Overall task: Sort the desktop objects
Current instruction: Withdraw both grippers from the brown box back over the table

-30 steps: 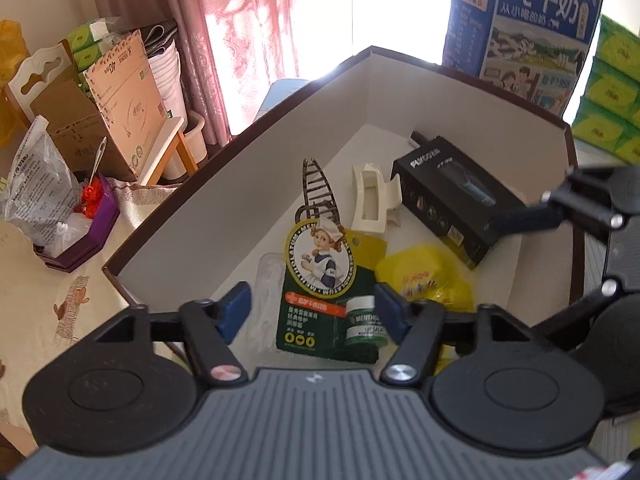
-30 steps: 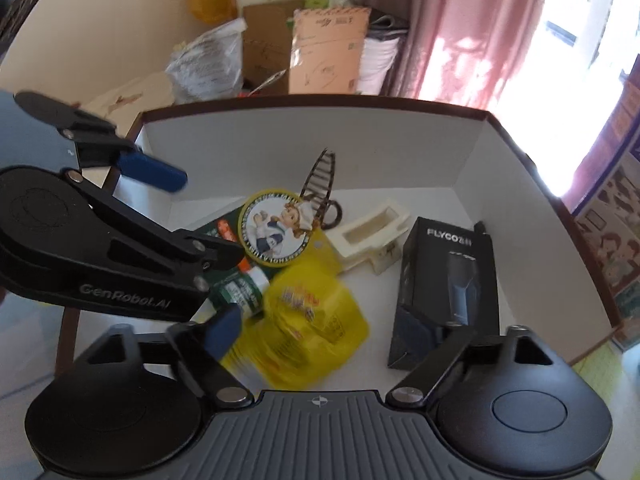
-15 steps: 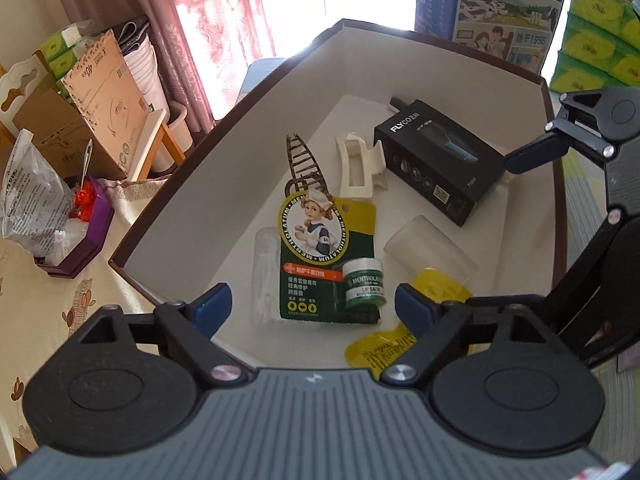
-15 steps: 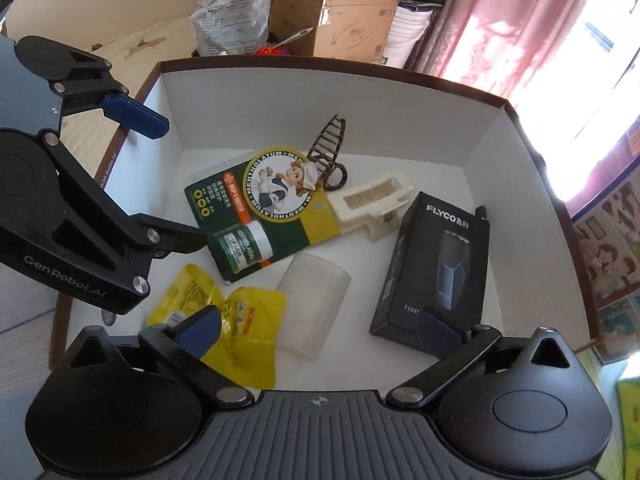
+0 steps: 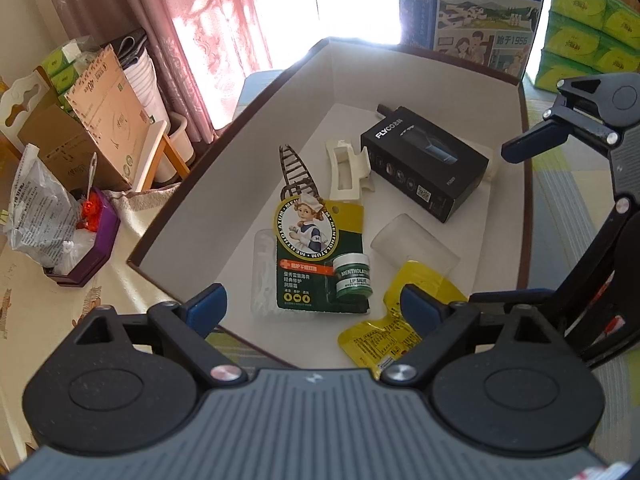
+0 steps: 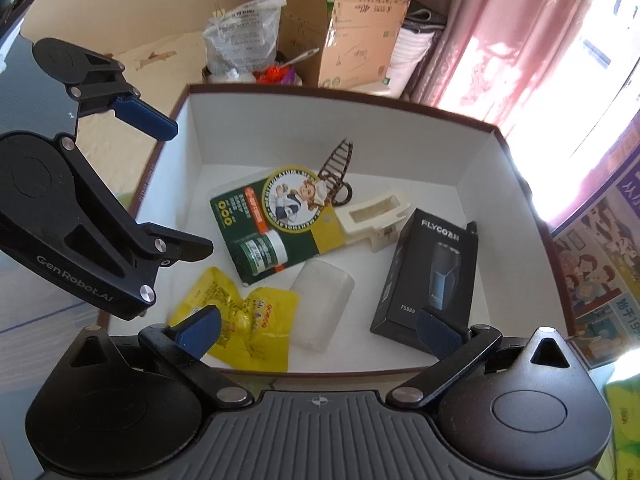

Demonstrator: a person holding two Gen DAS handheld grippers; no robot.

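Note:
A white-lined box [image 5: 240, 148] [image 6: 328, 128] holds a green lip-salve card [image 5: 320, 256] [image 6: 276, 220], a yellow pouch [image 5: 400, 320] [image 6: 248, 320], a frosted plastic case [image 5: 416, 248] [image 6: 320, 304], a black FLYCO box [image 5: 424, 168] [image 6: 432, 276], a cream hair claw [image 5: 344, 172] [image 6: 372, 216] and a brown hair clip [image 5: 296, 172] [image 6: 336, 168]. My left gripper [image 5: 316, 304] is open and empty above the box's near edge. My right gripper [image 6: 320, 324] is open and empty above its near edge.
Outside the box stand a cardboard box [image 5: 88, 136], a crinkled plastic bag [image 5: 36, 208] on a purple tray, a blue milk carton [image 5: 488, 12] and green tissue packs [image 5: 588, 32]. Pink curtains hang behind.
The yellow pouch has dropped from the right gripper's reach into the box and lies still. Both grippers have pulled back and up from the box.

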